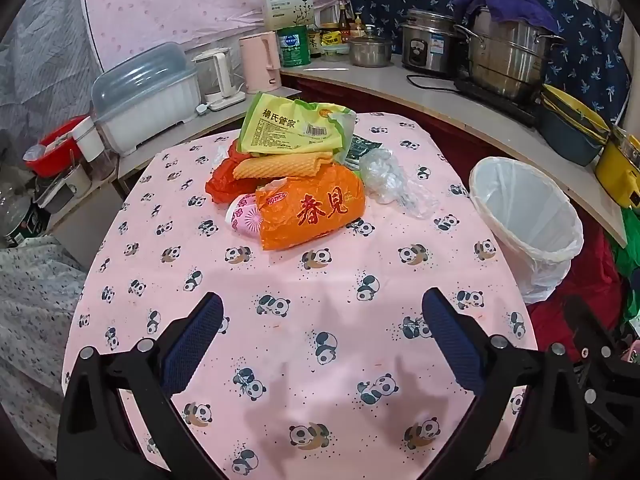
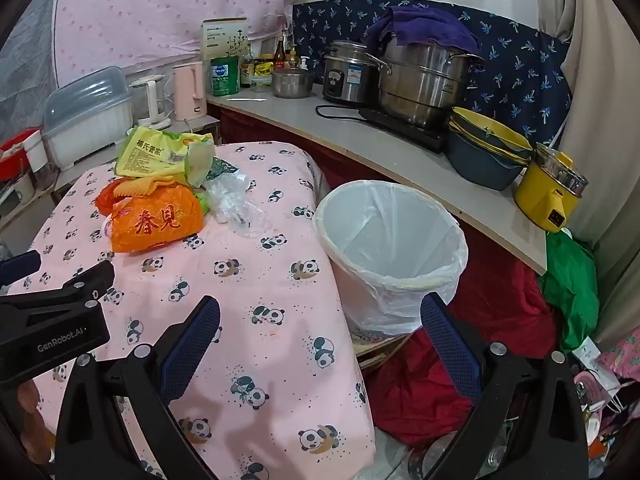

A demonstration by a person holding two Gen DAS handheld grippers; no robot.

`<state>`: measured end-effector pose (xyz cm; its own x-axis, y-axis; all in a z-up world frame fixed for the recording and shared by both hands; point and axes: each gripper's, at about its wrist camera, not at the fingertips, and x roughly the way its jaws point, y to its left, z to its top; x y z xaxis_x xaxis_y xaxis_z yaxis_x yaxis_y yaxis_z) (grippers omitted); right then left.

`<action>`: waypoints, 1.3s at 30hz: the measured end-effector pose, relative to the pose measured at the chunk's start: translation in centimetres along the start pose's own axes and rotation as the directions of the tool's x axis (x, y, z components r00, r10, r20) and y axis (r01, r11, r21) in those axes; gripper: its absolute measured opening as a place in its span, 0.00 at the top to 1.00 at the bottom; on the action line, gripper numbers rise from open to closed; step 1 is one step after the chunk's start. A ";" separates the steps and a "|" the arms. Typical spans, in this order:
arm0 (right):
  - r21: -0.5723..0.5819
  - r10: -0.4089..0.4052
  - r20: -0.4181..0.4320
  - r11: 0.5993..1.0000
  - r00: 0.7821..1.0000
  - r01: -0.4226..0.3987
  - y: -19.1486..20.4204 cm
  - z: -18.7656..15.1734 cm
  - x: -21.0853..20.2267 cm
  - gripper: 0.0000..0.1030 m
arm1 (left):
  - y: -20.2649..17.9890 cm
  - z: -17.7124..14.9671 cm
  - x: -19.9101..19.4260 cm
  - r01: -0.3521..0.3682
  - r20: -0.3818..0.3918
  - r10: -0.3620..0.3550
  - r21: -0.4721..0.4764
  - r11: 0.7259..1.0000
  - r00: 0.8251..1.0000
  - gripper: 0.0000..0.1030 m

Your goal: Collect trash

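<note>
Right gripper [image 2: 320,320] jaws wide apart, trash pile [image 2: 160,196] and perhaps empty bin [image 2: 394,280] ahead

Ahead of the grippers, a table under a pink panda-print cloth [image 1: 280,380] meets a pale curved counter [image 2: 400,148] backed by a navy patterned panel [image 2: 520,64] and pink dotted fabric [image 1: 180,4].
</note>
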<state>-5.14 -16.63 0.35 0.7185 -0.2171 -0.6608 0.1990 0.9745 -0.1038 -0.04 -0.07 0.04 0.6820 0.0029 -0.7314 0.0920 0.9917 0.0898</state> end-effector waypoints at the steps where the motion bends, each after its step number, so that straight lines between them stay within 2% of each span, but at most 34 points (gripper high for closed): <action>1: 0.004 0.005 0.005 1.000 1.000 -0.005 0.0 0.0 0.0 0.07 | -0.1 0.0 -0.1 -0.003 0.006 0.003 0.002 1.000 1.000 0.08; 10: -0.010 0.002 0.011 1.000 1.000 -0.002 0.7 0.3 -0.7 0.07 | 1.2 0.0 -0.3 0.019 0.012 -0.018 -0.045 0.999 1.000 0.08; 29: -0.017 0.000 0.024 1.000 1.000 0.000 1.3 0.8 -0.7 0.07 | 1.6 0.9 -1.3 0.025 0.048 -0.023 -0.043 0.999 0.999 0.08; 39: -0.027 0.000 0.023 1.000 1.000 0.000 1.5 1.3 -1.3 0.07 | 1.1 1.3 -2.3 0.020 0.082 -0.019 -0.011 1.000 0.996 0.08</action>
<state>-4.91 -14.95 2.05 0.7336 -0.2179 -0.6437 0.1813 0.9756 -0.1237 -0.54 0.84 2.66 0.7375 -0.0267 -0.6748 0.0978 0.9929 0.0676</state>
